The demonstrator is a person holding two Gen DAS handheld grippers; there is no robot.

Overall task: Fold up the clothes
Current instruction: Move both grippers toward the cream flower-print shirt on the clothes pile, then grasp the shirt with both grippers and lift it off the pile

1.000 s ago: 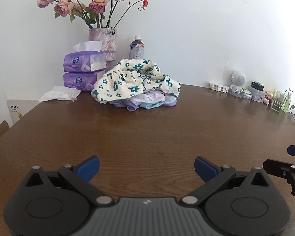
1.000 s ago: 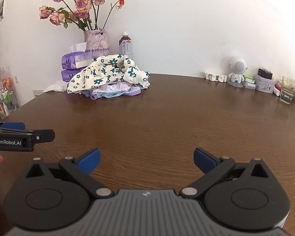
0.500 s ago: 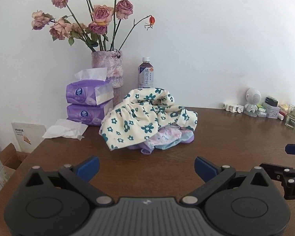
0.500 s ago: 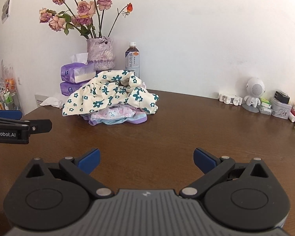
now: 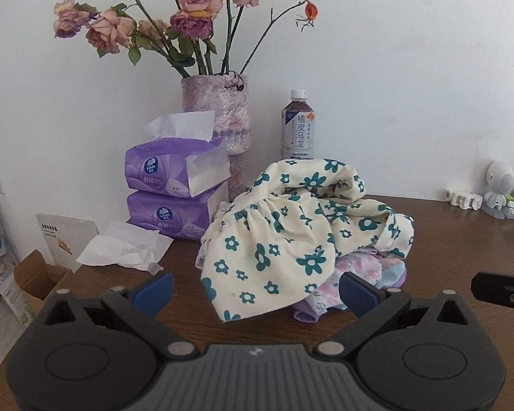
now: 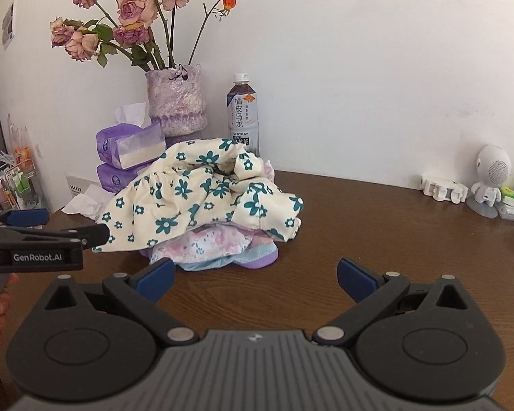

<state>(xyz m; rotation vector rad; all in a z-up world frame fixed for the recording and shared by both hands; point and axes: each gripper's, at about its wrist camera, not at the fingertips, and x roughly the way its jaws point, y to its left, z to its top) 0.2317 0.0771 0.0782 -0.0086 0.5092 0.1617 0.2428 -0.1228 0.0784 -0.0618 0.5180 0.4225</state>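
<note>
A heap of clothes lies on the brown table: on top a cream garment with teal flowers [image 5: 291, 236] [image 6: 195, 198], under it pink floral and lilac pieces [image 5: 359, 274] [image 6: 219, 246]. My left gripper [image 5: 255, 289] is open, its blue fingertips either side of the cream garment's front edge, just short of it. My right gripper [image 6: 255, 275] is open too, a little before the heap's right front. The left gripper [image 6: 41, 236] shows at the left of the right wrist view, its tip by the cream hem.
Behind the heap stand a lilac vase of dried roses [image 5: 216, 116], two purple tissue packs [image 5: 174, 185], a loose tissue [image 5: 123, 250] and a tea bottle [image 5: 298, 126]. A small white robot figure [image 6: 490, 181] and oddments sit at the far right. A cardboard box [image 5: 34, 281] lies off the table's left edge.
Both grippers have moved forward toward the clothes heap, which now looms much larger. Both stay open.
</note>
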